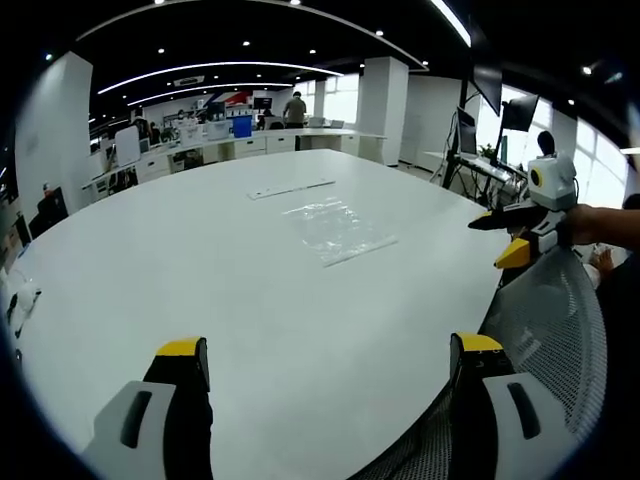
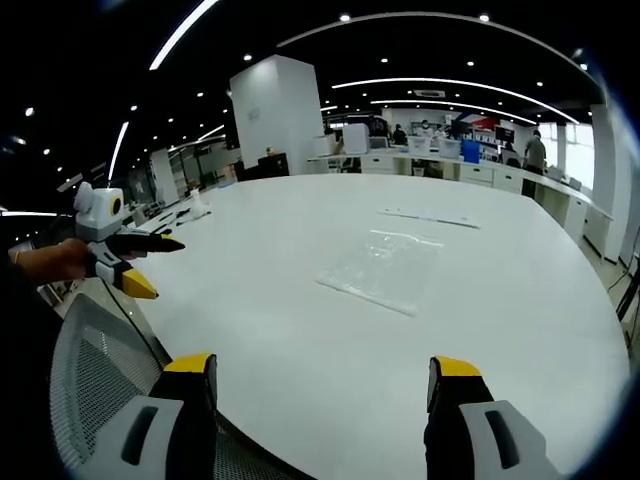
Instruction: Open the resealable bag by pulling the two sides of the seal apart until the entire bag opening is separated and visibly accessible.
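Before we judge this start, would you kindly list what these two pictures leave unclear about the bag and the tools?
- Bag seal: the clear resealable bag lies flat on the white table; in either view it is too small and see-through to tell whether it is shut.
- Thin strip beyond the bag: too small to identify.
- Right tool and left tool: the bodies are cut off by the bottom edge of their own views.

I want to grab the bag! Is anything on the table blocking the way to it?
Nothing visible blocks it. The bag lies flat on the bare white table, with open tabletop between it and both grippers' jaws. A thin strip lies beyond the bag.
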